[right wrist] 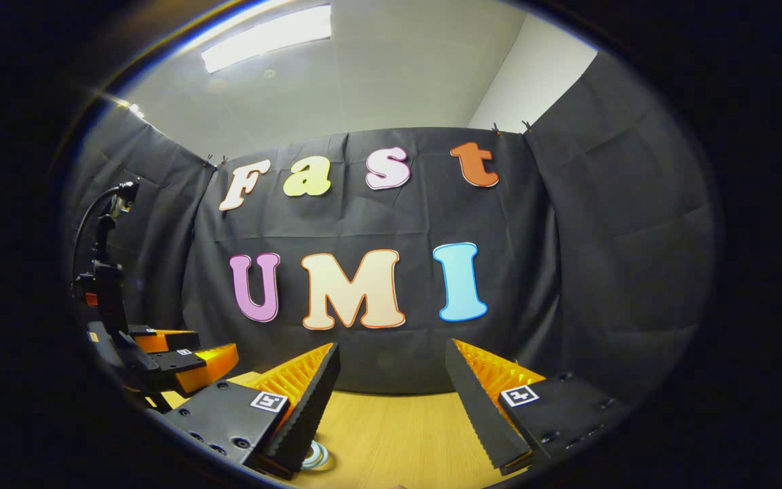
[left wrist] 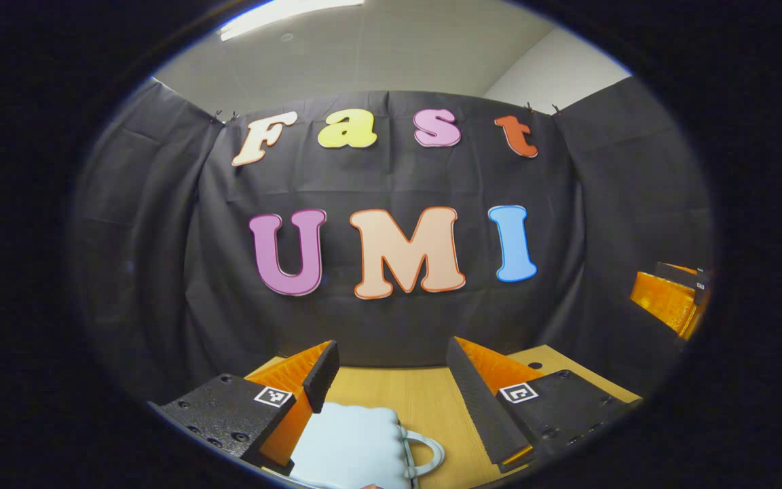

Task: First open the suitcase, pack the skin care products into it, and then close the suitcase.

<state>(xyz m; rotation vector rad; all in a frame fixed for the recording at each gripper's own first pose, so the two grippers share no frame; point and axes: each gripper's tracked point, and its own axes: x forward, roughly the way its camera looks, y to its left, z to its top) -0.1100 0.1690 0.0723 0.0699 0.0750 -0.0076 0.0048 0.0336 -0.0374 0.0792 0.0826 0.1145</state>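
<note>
Left gripper view: left claw [left wrist: 391, 380] gapes level above the suitcase [left wrist: 354, 445]; right claw [right wrist: 391, 380] likewise wide, empty

A light wooden table [left wrist: 425, 397] runs up to the creased black cloth wall [left wrist: 160, 224] of the booth, above which a pale ceiling [right wrist: 391, 75] carries a long bright strip light [right wrist: 265, 37].

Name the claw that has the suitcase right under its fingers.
The left claw: the pale suitcase, handle showing, lies between its open fingers. The right claw hangs over bare table.
</note>
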